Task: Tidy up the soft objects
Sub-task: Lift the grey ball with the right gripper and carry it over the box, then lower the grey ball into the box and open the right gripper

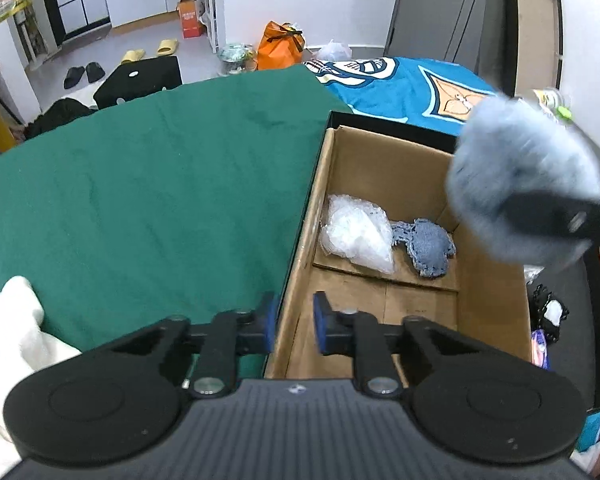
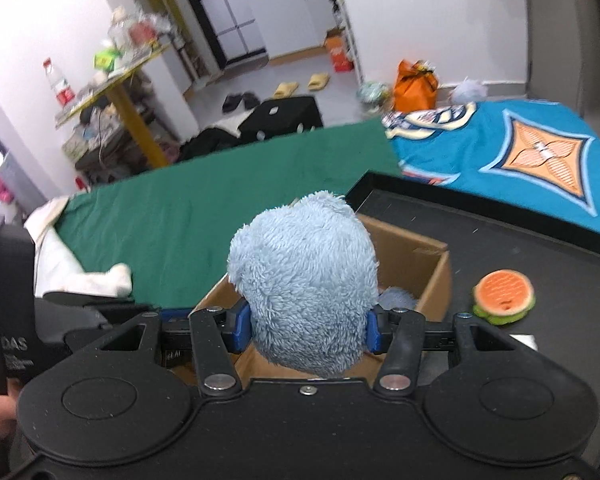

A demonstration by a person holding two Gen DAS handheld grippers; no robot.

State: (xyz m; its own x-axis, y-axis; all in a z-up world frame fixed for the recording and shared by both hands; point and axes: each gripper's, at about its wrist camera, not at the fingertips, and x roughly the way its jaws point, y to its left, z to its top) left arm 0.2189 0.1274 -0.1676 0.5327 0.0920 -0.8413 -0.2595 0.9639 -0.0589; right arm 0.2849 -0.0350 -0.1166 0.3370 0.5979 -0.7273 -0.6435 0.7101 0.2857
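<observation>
The right claw (image 2: 309, 330) grips a fluffy blue plush (image 2: 304, 280), apparently above the cardboard box (image 2: 432, 280).

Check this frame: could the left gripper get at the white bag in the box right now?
Probably yes. The left gripper straddles the near wall of the box, jaws nearly closed with nothing between them, and the white bag lies uncovered on the floor ahead. The plush in the right gripper hangs off to the side.
</observation>
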